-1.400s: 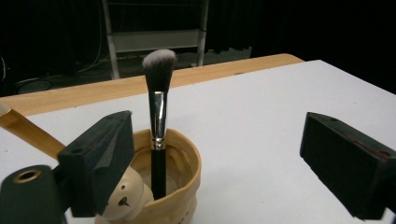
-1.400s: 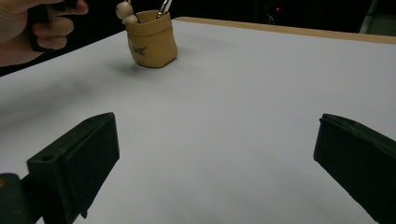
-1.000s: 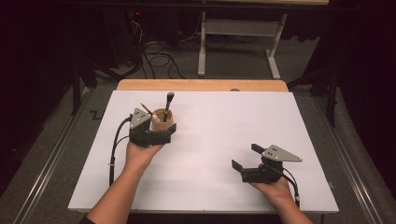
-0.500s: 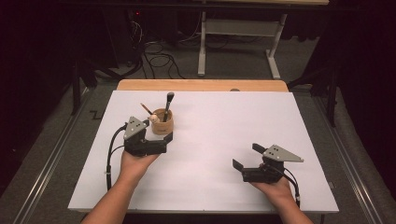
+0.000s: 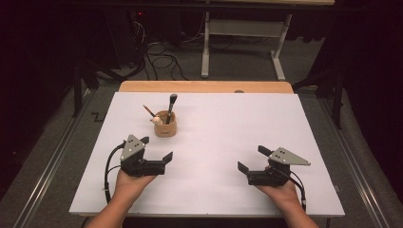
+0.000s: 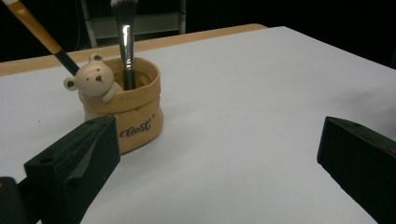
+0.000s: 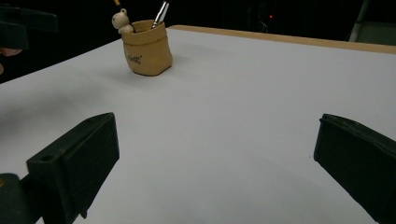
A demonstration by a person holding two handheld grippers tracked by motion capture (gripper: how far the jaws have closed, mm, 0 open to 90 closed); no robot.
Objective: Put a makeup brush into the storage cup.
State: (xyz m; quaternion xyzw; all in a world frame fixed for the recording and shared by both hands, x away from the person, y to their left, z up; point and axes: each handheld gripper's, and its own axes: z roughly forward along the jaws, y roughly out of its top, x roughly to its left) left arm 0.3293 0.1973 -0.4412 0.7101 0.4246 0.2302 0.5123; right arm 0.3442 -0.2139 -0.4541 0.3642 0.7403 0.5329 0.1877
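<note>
A tan sack-shaped pot (image 5: 166,127) with a small bear figure (image 5: 156,120) on its rim stands upright on the white tabletop (image 5: 228,118), left of centre. It holds a dark makeup brush (image 5: 171,105) and an orange-handled stick (image 5: 149,111). My left gripper (image 5: 156,148) rests open just in front of the pot, apart from it, with nothing between its jaws. In the left gripper view the pot (image 6: 126,107) sits beyond the left jaw of that gripper (image 6: 217,149). My right gripper (image 5: 253,159) lies open near the front right. In its own view, this gripper (image 7: 215,140) has the pot (image 7: 147,49) far off.
A wooden strip (image 5: 204,86) runs along the table's far edge. Beyond it, cables (image 5: 161,59) lie on the floor beside a white desk frame (image 5: 242,33). Bare white surface stretches between the two grippers and to the right of the pot.
My left gripper has drawn back from the pot toward the person, leaving the pot standing alone. The right gripper has barely moved.
</note>
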